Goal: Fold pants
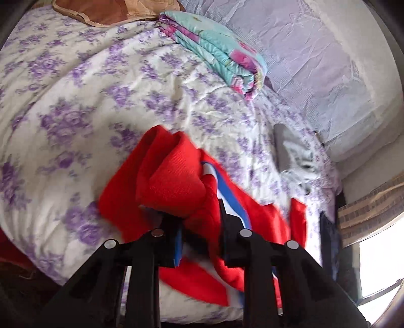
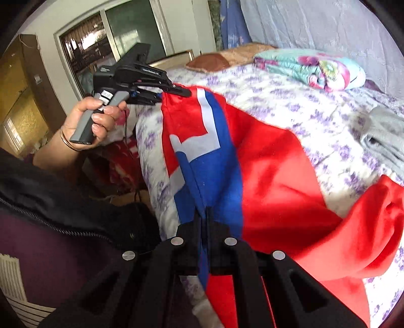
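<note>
We're seeing one pair of red pants [image 2: 272,161] draping over the bed [image 1: 75,83], both grippers, left gripper [image 2: 176,90] and right gripper [image 2: 205,217], pinching them, with one folded quilt [image 1: 217,55], one pillow [image 1: 101,12] and one grey garment [image 1: 290,148] lying beyond the pants.

L gripper [image 2: 176,92], held by a bare hand [image 2: 97,121] w/ a bangle at the wrist, has fingers clamped on red cloth; R gripper [image 2: 205,222] angled down, fingers pinched tight on fabric.
</note>
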Tool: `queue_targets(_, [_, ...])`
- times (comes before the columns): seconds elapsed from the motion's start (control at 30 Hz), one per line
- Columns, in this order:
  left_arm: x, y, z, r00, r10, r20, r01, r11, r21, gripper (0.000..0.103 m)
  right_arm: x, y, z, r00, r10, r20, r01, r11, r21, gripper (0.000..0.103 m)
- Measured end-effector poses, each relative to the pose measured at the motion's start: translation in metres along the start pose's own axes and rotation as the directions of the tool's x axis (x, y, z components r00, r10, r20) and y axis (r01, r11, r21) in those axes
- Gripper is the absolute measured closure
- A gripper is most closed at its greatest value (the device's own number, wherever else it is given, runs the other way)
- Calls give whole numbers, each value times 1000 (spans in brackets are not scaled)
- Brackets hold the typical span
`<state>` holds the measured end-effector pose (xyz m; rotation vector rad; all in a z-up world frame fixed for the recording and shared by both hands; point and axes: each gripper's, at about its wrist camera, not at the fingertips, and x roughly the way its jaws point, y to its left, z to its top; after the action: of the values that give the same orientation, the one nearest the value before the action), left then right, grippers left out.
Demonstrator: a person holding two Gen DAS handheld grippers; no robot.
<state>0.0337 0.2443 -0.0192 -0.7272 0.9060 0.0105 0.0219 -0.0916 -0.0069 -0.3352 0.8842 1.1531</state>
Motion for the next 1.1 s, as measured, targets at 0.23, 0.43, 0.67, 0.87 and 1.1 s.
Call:
queue_targets(0.23, [19,28,-17,1000,5,-11,-5,1000,12,75,33,7,-11,993,8,-122,-10,1000,-15,53])
queue_targets(0.43, [-56,-4,-24,994,13,113,-27,992,124,39,-44,-18,7,988,-136,78,130,989,77,41])
queue_targets(0.67, [-39,-90,-37,994,-66,89,35,948,317,22,-64,-125,38,811,-583,-52,544,718,435,4])
queue_targets(0.87, [70,-97,-75,991,-14,-133,59,937,345,23,11,-170,6,735,-608,-300,678,642,358,61])
queue_targets(1.1, [60,-84,-76,984,-114,-137,158,914,373,21,-163,-88,-84,679,-729,86,516,558,650,96])
